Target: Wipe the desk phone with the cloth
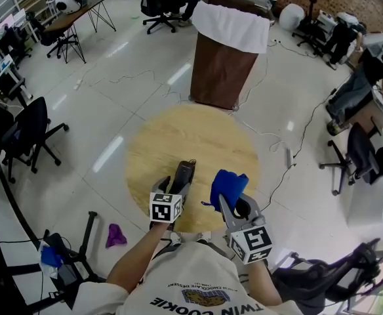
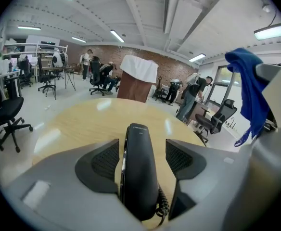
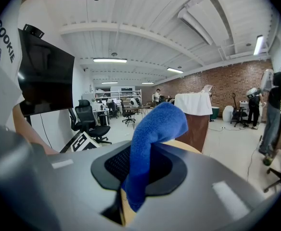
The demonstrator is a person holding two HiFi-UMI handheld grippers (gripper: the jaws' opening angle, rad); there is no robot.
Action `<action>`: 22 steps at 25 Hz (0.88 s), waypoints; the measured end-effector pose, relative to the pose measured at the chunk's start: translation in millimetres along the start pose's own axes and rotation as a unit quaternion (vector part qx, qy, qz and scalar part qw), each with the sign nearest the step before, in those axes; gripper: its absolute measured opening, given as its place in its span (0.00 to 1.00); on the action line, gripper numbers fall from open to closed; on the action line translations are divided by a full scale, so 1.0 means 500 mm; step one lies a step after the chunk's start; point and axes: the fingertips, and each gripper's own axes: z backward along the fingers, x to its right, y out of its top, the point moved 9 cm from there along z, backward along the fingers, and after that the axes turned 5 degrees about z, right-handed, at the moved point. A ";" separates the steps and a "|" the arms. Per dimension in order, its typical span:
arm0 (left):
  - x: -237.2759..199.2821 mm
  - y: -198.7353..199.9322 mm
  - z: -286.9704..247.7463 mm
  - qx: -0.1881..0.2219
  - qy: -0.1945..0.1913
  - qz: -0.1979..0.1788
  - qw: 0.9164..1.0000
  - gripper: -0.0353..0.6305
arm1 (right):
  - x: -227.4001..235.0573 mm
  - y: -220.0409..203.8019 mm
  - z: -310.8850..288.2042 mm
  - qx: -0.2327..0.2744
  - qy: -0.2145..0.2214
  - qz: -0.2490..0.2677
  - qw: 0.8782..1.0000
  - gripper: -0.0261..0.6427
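Handset lies loose between our left claw's spread jaws, while right claw clamps cloth, bunched ahead of it, likely for wiping.

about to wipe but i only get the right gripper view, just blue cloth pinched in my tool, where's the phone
Observer: A black handset sits between the left tool's jaws over the round wooden table, just left of your cloth.
Operator: is the left tool clamped on it
Observer: No; the left gripper view shows its jaws wide apart, with bare wood on both sides of the handset.
Operator: any phone base around
Observer: None shows in any view; only a coiled cord at the handset's near end.
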 end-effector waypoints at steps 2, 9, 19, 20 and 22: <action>0.008 0.013 0.023 0.025 -0.019 0.002 1.000 0.45 | -0.011 0.008 -0.002 0.006 -0.006 -0.001 1.000 0.13; 0.059 0.066 0.128 0.107 -0.090 -0.021 0.990 0.19 | -0.059 0.029 0.002 0.027 -0.025 0.008 0.999 0.13; 0.117 0.108 0.260 0.181 -0.123 -0.061 0.974 0.05 | -0.098 0.046 0.019 0.042 -0.018 0.012 0.999 0.13; 0.127 0.107 0.270 0.183 -0.125 -0.064 0.973 0.05 | -0.098 0.048 0.023 0.045 -0.016 0.014 0.999 0.13; 0.149 0.104 0.291 0.185 -0.130 -0.071 0.971 0.05 | -0.099 0.052 0.034 0.051 -0.010 0.018 0.998 0.13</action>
